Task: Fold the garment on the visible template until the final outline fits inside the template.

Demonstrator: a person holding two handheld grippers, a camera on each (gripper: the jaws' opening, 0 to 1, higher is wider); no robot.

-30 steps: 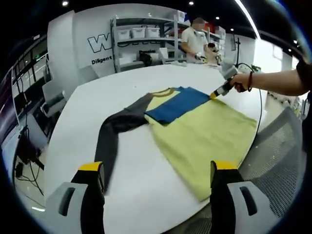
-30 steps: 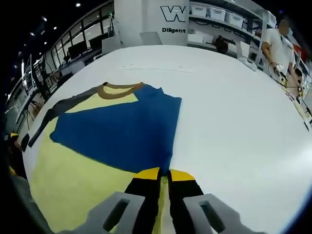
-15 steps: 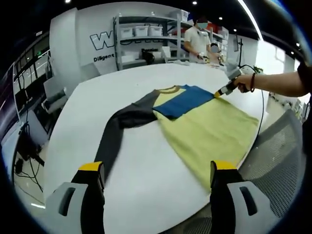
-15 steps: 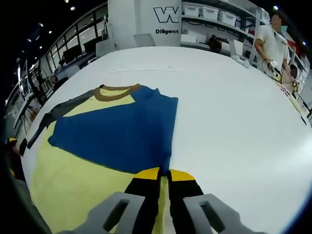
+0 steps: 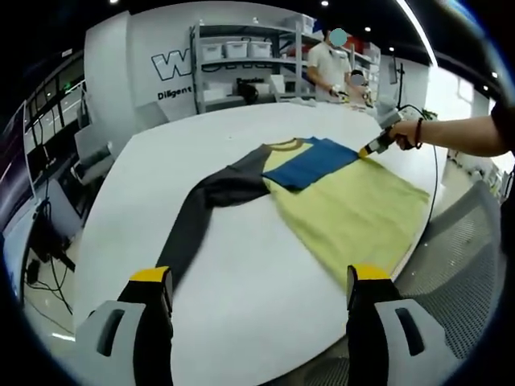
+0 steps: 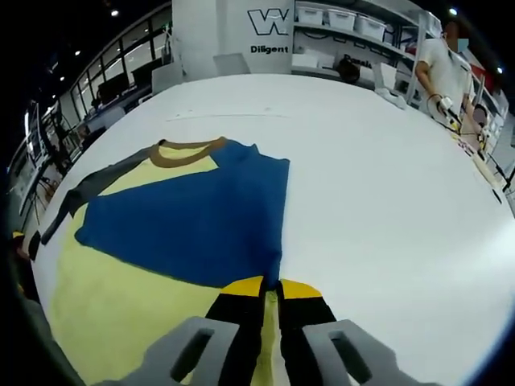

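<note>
Garment lay flat on the white surface, its blue sleeve folded across the yellow body and its grey sleeve stretched out away from the collar. Right gripper was pressed together, pinching the blue sleeve's cuff. Left gripper was spread and held nothing, hanging well short of the grey sleeve. Judged: thin knit, light and limp, will slide and drape; take the grey sleeve near its cuff.
</note>
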